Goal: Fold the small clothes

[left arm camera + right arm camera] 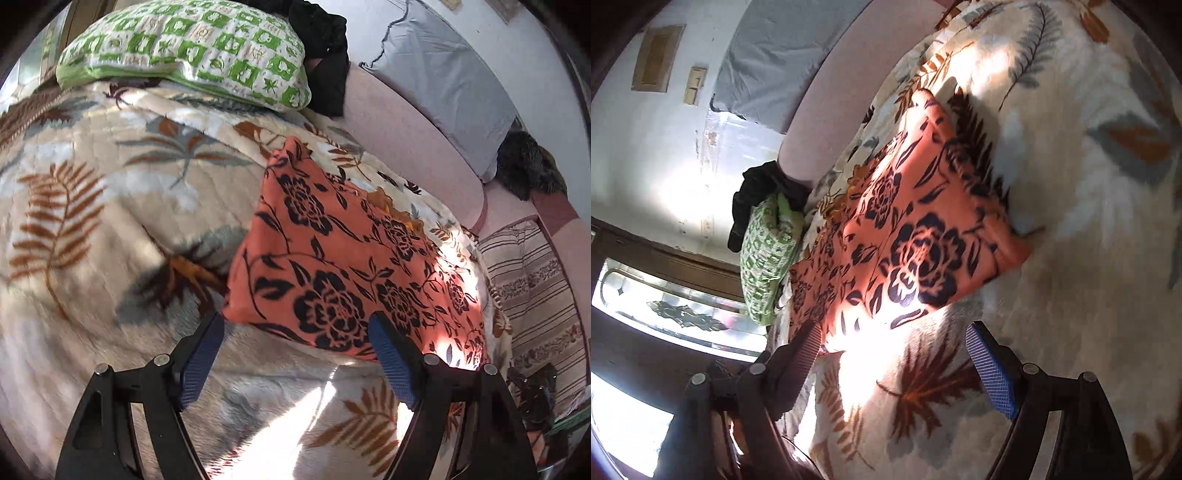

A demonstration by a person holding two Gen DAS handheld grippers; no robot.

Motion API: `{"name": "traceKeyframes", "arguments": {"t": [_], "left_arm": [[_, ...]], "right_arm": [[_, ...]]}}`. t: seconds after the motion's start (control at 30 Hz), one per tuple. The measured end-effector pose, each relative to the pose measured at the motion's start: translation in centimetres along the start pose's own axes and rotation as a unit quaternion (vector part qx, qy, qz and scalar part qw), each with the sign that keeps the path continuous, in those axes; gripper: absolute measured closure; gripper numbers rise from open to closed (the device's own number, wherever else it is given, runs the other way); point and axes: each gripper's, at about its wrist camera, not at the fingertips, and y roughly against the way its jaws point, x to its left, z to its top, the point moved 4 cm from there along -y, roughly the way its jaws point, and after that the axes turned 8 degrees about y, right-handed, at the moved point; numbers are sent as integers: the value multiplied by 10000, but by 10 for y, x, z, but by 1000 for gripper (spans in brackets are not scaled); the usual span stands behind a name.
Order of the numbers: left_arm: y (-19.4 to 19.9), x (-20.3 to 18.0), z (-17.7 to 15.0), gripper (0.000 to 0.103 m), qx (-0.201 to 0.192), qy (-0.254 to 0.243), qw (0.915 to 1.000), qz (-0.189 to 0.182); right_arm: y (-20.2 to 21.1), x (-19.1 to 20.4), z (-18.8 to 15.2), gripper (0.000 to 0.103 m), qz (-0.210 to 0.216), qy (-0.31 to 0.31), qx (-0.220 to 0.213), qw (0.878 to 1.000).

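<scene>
An orange garment with black flowers (332, 258) lies folded flat on a cream blanket with leaf print (110, 206). My left gripper (295, 328) is open and empty, its blue-padded fingers (201, 354) just short of the garment's near edge. The right wrist view shows the same garment (916, 236) lying on the blanket (1071, 295). My right gripper (894, 339) is open and empty, close to the garment's sunlit near edge, its left finger (805, 347) beside that edge.
A green-and-white pillow (192, 48) lies at the head of the bed, with black clothing (325, 59) beside it. A grey pillow (443, 81) leans on the pink headboard (406, 147). A striped cushion (535, 288) is off the right side. A window (665, 314) is at left.
</scene>
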Motion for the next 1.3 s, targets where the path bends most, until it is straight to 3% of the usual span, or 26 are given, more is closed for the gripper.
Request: {"name": "traceKeyframes", "arguments": {"t": [0.13,0.23,0.3,0.33,0.37,0.4,0.47,0.57,0.7,0.8,0.9,0.97,1.03,1.1,1.13,1.2,1.27,1.3], "left_arm": [[-38,4,-10,21,294,729,9967,181],[-41,8,-6,22,-26,1241,9922,68],[-47,12,4,52,-38,1501,9886,103],[-50,14,8,83,-23,1529,9879,262],[-54,16,12,90,45,1559,9874,256],[-56,17,15,91,79,1599,9867,280],[-53,12,19,93,45,1422,9890,394],[-26,-10,27,94,-258,975,9943,345],[39,-37,20,97,-764,607,9952,75],[90,-35,-15,97,-885,527,9947,-47],[113,-6,-66,96,-711,669,9952,-9],[100,23,-100,92,-313,735,9964,265],[77,59,-124,89,295,1031,9916,720],[82,71,-123,87,272,1202,9913,457],[90,68,-117,81,180,1034,9926,614],[107,54,-100,67,-213,604,9955,704],[116,38,-80,44,-514,212,9959,712],[114,29,-69,42,-552,15,9961,685]], "right_arm": [[-28,-14,7,19,-134,-781,-400,9960],[-36,-23,17,19,-197,-1451,-840,9856],[-37,-21,27,24,-250,-1522,-1090,9820],[-38,-24,30,29,-276,-1698,-1171,9781],[-42,-26,33,43,-266,-1849,-1172,9754],[-46,-27,38,64,-366,-1828,-1118,9761],[-55,-29,47,84,-587,-1727,-985,9783],[-57,-15,59,89,-791,-1311,-816,9848],[-21,41,68,95,-756,-362,-1011,9913],[15,62,50,96,-605,-117,-1029,9928],[46,57,4,95,-599,-67,-839,9947],[53,39,-36,91,-606,-96,-486,9969],[51,5,-72,88,-995,-105,-57,9950],[55,-32,-93,80,-1413,-387,190,9890],[64,-40,-95,79,-1312,-455,66,9903],[85,-38,-90,55,-1431,-272,-233,9891],[104,-27,-77,35,-1594,-2,-594,9854],[111,-21,-67,35,-1635,118,-740,9837]]}}
